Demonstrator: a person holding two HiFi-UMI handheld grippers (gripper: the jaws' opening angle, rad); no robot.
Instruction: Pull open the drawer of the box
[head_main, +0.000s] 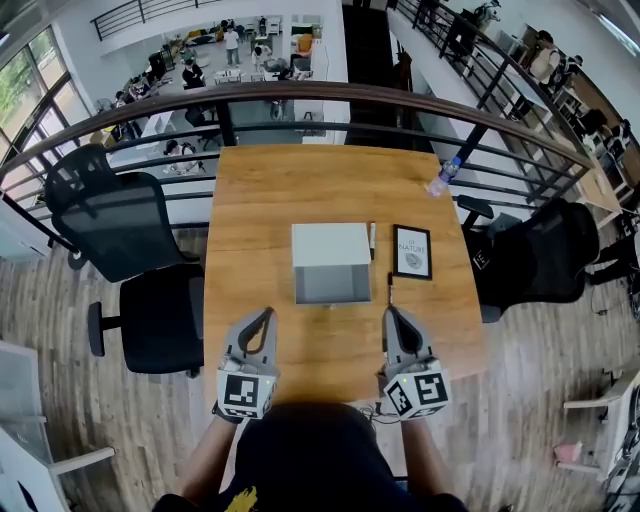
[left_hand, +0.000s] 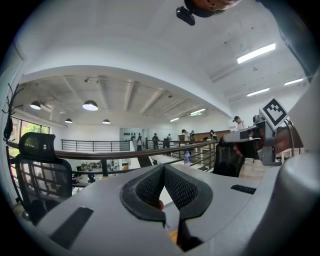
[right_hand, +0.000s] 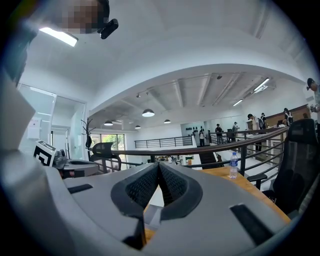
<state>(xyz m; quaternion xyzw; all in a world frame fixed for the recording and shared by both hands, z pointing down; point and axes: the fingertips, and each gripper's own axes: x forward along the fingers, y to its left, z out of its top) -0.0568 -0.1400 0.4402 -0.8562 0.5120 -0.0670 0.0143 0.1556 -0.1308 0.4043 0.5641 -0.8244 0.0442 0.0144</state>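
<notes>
A white box (head_main: 330, 246) stands in the middle of the wooden table (head_main: 260, 210), with its grey drawer front (head_main: 332, 285) facing me. The drawer looks pushed in. My left gripper (head_main: 265, 316) hovers over the table's near part, left of and in front of the box, with its jaws shut on nothing. My right gripper (head_main: 392, 312) is level with it on the right, also shut and empty. Both point toward the box and neither touches it. In the left gripper view the left gripper (left_hand: 163, 168) has its tips together, as does the right gripper (right_hand: 159, 165) in the right gripper view.
A framed picture (head_main: 412, 251) lies right of the box. A water bottle (head_main: 441, 178) stands at the far right edge. Black office chairs (head_main: 120, 225) flank the table on both sides. A railing (head_main: 300, 95) runs behind the far edge.
</notes>
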